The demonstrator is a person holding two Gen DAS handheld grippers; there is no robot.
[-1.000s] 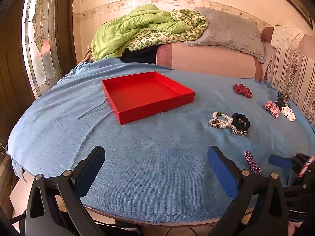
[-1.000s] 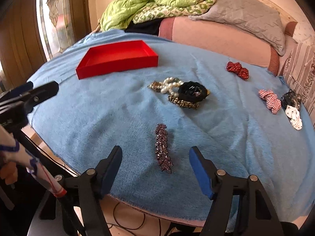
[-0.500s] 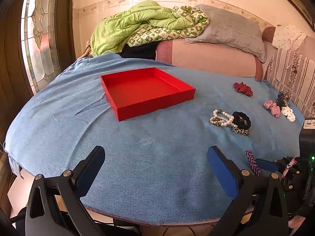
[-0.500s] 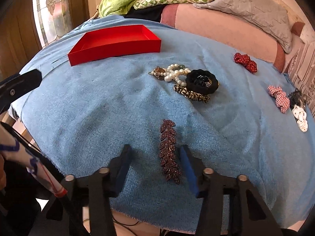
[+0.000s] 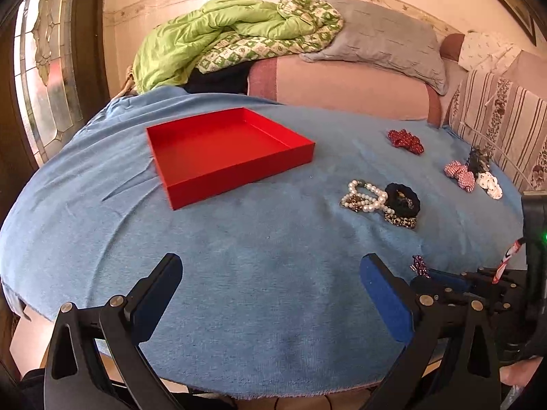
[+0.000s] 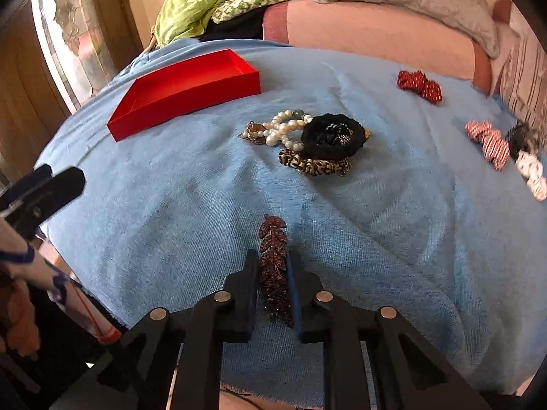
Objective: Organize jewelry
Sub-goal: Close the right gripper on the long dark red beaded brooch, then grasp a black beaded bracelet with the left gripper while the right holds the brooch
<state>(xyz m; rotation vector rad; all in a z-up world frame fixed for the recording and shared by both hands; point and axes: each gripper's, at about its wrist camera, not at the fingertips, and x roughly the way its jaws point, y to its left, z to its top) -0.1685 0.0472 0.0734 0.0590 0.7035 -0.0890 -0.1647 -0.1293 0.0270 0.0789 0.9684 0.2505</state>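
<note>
- The right gripper is clamping the dark red, leaf-shaped beaded hair clip at the near edge of the blue cloth.
- It is looking light, stiff and bumpy (likely slippery), so gripping mid-length seems wisest.
- The left gripper is hovering, jaws spread, holding nothing.
- The shallow red square tray is waiting, well apart.

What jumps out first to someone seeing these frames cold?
The bright red tray, empty, on the blue cloth left of centre. Next, the right gripper at the near edge of the cloth, its fingers closed on either side of a dark red leaf-shaped hair clip. Between the two lies a heap of pearl bracelet, black scrunchie and leopard-print scrunchie; the left gripper hangs open and empty.
</note>
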